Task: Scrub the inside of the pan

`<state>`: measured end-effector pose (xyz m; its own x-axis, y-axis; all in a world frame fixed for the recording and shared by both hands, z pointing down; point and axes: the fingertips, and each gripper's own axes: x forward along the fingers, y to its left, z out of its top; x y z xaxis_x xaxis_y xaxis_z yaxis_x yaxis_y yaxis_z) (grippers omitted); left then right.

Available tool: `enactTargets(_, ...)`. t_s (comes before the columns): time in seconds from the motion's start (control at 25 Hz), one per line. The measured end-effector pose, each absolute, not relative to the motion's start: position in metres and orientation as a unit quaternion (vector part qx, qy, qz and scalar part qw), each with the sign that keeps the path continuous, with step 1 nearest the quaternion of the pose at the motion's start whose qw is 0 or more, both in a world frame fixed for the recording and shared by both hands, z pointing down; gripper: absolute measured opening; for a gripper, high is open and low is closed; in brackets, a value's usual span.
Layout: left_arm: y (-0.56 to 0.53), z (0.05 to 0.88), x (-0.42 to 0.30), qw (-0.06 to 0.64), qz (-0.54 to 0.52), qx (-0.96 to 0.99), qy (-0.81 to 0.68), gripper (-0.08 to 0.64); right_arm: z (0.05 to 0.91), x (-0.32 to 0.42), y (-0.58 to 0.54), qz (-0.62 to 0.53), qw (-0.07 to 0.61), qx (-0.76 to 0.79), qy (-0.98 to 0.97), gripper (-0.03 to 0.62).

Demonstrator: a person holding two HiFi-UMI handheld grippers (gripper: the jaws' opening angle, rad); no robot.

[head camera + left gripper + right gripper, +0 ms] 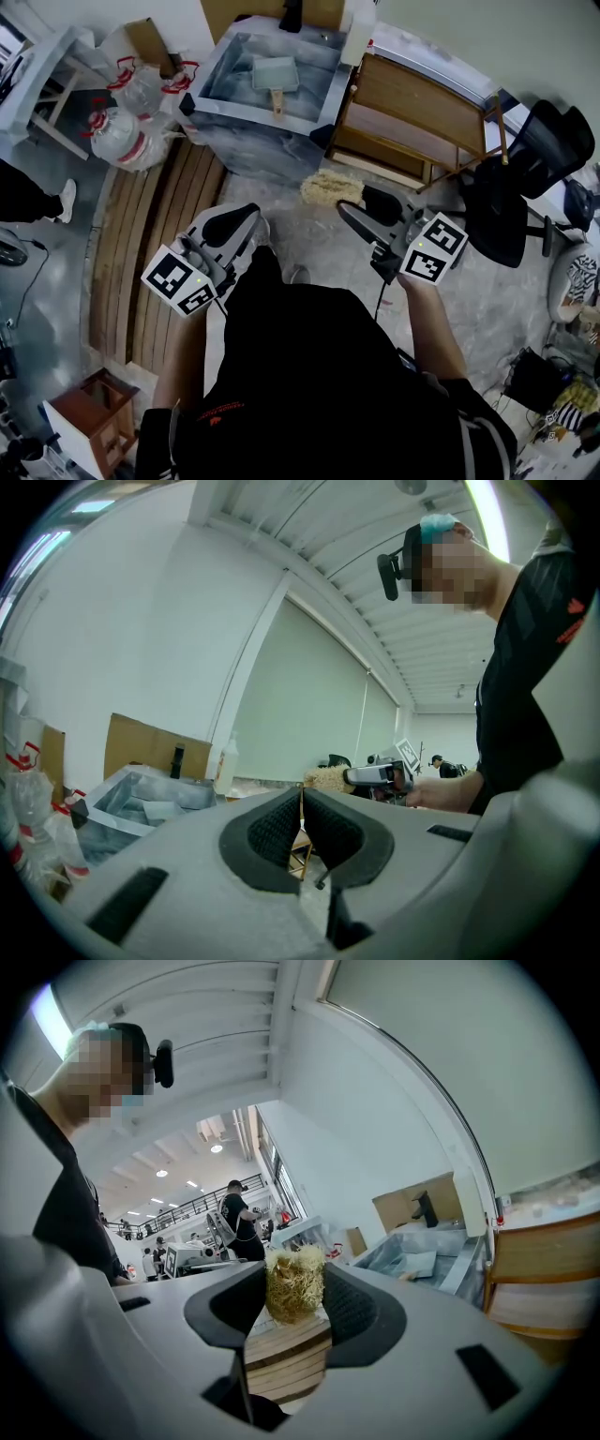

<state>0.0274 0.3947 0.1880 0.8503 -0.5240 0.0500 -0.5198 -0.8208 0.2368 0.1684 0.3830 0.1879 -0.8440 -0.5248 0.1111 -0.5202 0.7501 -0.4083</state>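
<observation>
A square grey pan (275, 75) with a wooden handle lies in the foil-lined sink (217, 66) at the top of the head view, well ahead of both grippers. My right gripper (352, 202) is shut on a yellowish fibrous scrubber (330, 187), held at waist height. In the right gripper view the scrubber (294, 1285) is pinched between the pads (347, 1309), with the pan (419, 1263) far off to the right. My left gripper (249, 214) hangs level with it, its jaws shut with nothing between them (301, 799).
A wooden shelf cart (412, 117) stands right of the sink and a black office chair (525, 178) beyond it. Plastic water jugs (122, 131) sit at the left. Wooden slats (155, 244) lie on the floor near a small wooden cabinet (94, 422).
</observation>
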Motion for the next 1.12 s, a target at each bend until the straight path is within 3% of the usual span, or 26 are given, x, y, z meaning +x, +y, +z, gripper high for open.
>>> enactTargets(1.12, 0.082, 0.252, -0.054, 0.198, 0.025, 0.958, -0.206, 0.026, 0.252, 0.075, 0.086, -0.284, -0.042, -0.331, 0.899, 0.189)
